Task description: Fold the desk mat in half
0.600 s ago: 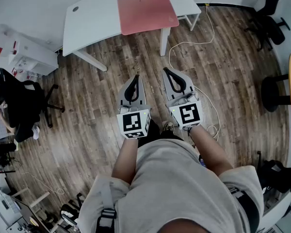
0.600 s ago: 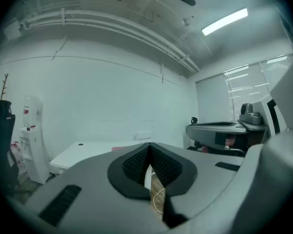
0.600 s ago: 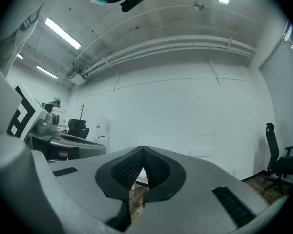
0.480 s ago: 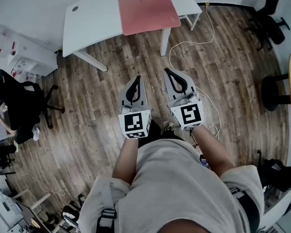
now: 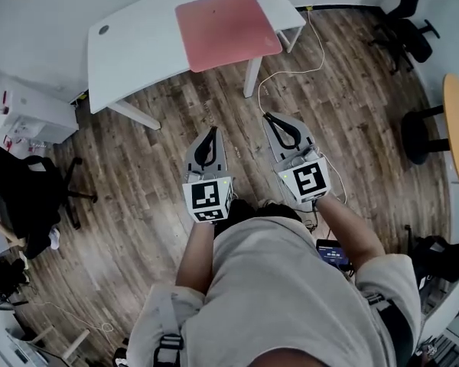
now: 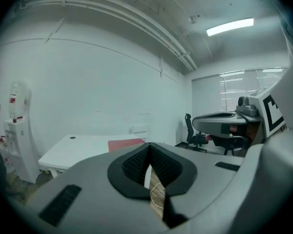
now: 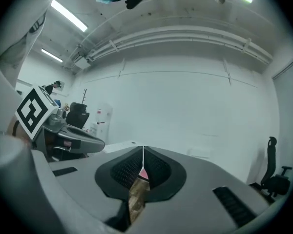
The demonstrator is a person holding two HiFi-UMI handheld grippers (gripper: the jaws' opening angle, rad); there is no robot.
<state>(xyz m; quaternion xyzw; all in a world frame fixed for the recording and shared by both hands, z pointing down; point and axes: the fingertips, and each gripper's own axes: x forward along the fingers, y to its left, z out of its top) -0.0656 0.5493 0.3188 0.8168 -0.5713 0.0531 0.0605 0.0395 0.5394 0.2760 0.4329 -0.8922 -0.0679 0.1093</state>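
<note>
pink desk mat [image 5: 227, 20] flat on white desk [image 5: 138, 44]; left hand-held gripper [image 5: 212, 131], right hand-held gripper [image 5: 270, 117] both closed, empty

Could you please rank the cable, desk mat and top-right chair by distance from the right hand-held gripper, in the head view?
1. Cable, on the floor just ahead.
2. Desk mat, on the desk beyond.
3. Chair, far right corner.

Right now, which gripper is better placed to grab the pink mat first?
Right, but only slightly. The right gripper reaches a bit nearer the pink desk mat than the left gripper. Both are shut, empty, and well short of the white desk.
</note>
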